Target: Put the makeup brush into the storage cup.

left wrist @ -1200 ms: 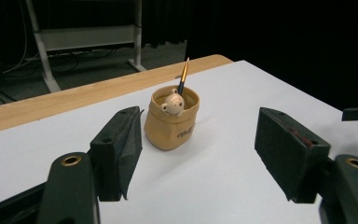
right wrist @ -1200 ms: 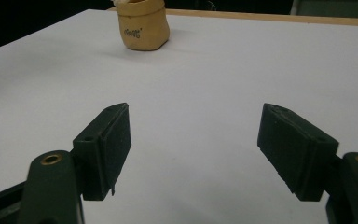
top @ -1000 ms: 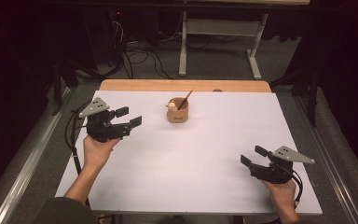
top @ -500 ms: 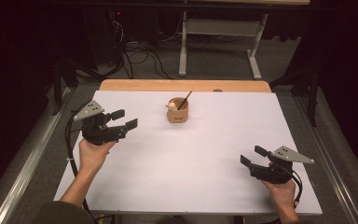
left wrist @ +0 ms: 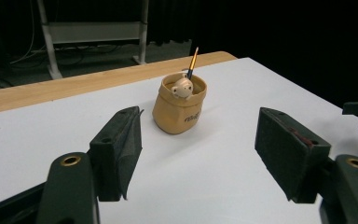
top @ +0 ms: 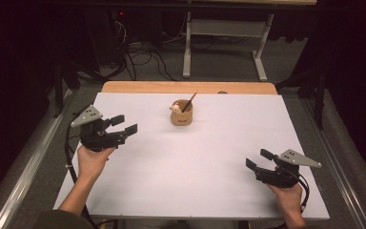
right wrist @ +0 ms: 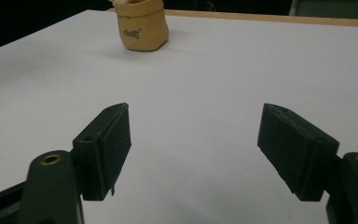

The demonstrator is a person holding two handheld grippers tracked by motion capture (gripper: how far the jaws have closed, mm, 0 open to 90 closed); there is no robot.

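Left gripper has drifted back toward the near-left since a sec ago; before, it sat a bit farther up the table and closer to the pot, now it's lower down by the left edge w/ the hand under it. Jaws stand wide apart, same as before, nothing between them. In the left gripper view the pads look like dark, matte foam blocks, slightly fuzzy, fixed to black arms w/ brass-coloured rivets. Grey three-cornered plate on top, black cable trailing off the table side.

Middle, toward the far edge: small tan pot, soft and baggy like a rolled-down paper or leather sack, rim folded over, small print on its side. A little pale bear-like figure peeks over the rim, and a thin brush handle leans out, yellow-orange w/ a dark end. Pot hasn't moved. It sits upright on the white table, smooth and flat, w/ a pale wood strip along the far edge. Well apart from both grippers.

Right gripper near the near-right corner, unmoved. Jaws also wide open, holding nothing, pointing left and away across the sheet. Same dark foam pads, blocky, edges a bit worn
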